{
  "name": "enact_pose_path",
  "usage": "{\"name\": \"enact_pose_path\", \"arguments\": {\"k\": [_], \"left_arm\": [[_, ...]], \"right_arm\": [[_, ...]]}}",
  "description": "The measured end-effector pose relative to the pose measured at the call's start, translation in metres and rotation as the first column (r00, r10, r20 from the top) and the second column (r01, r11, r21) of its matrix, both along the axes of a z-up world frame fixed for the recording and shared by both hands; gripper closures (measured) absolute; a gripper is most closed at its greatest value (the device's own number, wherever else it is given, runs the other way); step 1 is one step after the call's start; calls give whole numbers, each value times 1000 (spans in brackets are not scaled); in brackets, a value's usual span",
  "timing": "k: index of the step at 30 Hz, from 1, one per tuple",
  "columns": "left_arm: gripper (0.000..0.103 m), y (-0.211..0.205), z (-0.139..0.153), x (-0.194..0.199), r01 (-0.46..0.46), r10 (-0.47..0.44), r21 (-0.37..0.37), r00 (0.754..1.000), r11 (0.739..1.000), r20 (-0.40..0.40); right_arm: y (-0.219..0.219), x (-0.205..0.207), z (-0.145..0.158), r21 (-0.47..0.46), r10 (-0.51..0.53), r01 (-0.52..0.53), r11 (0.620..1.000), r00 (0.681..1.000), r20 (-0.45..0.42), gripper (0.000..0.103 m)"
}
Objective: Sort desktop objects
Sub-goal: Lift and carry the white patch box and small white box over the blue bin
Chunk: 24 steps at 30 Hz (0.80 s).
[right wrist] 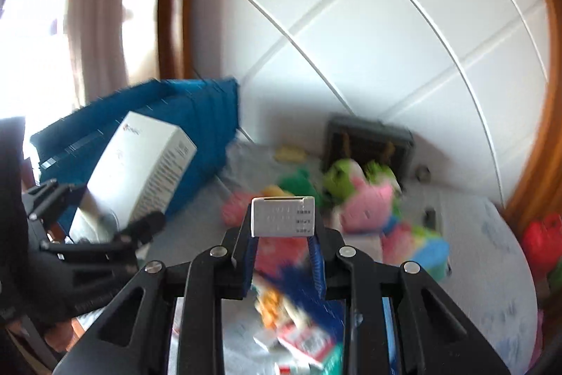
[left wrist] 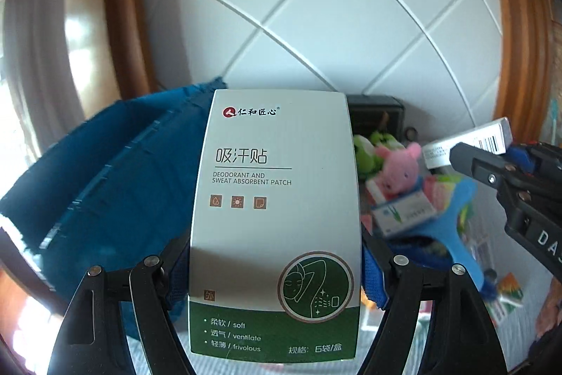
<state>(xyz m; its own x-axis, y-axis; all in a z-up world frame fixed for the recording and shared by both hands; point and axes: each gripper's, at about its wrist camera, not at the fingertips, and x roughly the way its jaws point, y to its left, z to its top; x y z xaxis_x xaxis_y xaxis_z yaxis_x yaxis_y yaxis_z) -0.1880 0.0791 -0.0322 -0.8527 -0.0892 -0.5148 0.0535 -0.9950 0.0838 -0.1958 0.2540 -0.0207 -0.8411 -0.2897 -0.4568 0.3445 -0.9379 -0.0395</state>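
A: Left gripper (left wrist: 275,255)?
B: Jaws spread wide, clamped on a big white-and-green box (left wrist: 275,220), upright, raised in front of a blue basket (left wrist: 105,171).
A: Right gripper (right wrist: 282,234)?
B: Jaws nearly together, pinching a small white box (right wrist: 282,216) by its sides, up above the table (right wrist: 474,252).
A: Below?
B: Pink plush toy (right wrist: 368,202), green plush toy (right wrist: 342,176), blurred packets, all loose on the cloth.

The left gripper (left wrist: 275,269), black with blue-padded fingers, is raised above the table with its jaws spread wide and clamped on the sides of a large white-and-green carton (left wrist: 277,217), held upright. The right gripper (right wrist: 282,252), of the same build, is pinched nearly closed on a small white box (right wrist: 282,217), held level at its fingertips.
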Motion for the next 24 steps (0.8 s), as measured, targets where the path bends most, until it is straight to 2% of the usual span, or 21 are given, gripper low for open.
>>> {"name": "enact_pose_path", "arguments": {"k": [6, 16, 24], "left_arm": [[26, -51, 28, 13, -157, 158, 17, 986, 987, -61], [26, -148, 67, 22, -277, 275, 12, 947, 961, -164], [26, -246, 67, 6, -354, 351, 7, 924, 935, -149]], "right_arm": [[-48, -9, 32, -18, 123, -125, 992, 989, -80, 77], [-158, -16, 64, -55, 234, -246, 968, 958, -165, 77], [-263, -35, 79, -72, 302, -321, 944, 933, -197, 77]]}}
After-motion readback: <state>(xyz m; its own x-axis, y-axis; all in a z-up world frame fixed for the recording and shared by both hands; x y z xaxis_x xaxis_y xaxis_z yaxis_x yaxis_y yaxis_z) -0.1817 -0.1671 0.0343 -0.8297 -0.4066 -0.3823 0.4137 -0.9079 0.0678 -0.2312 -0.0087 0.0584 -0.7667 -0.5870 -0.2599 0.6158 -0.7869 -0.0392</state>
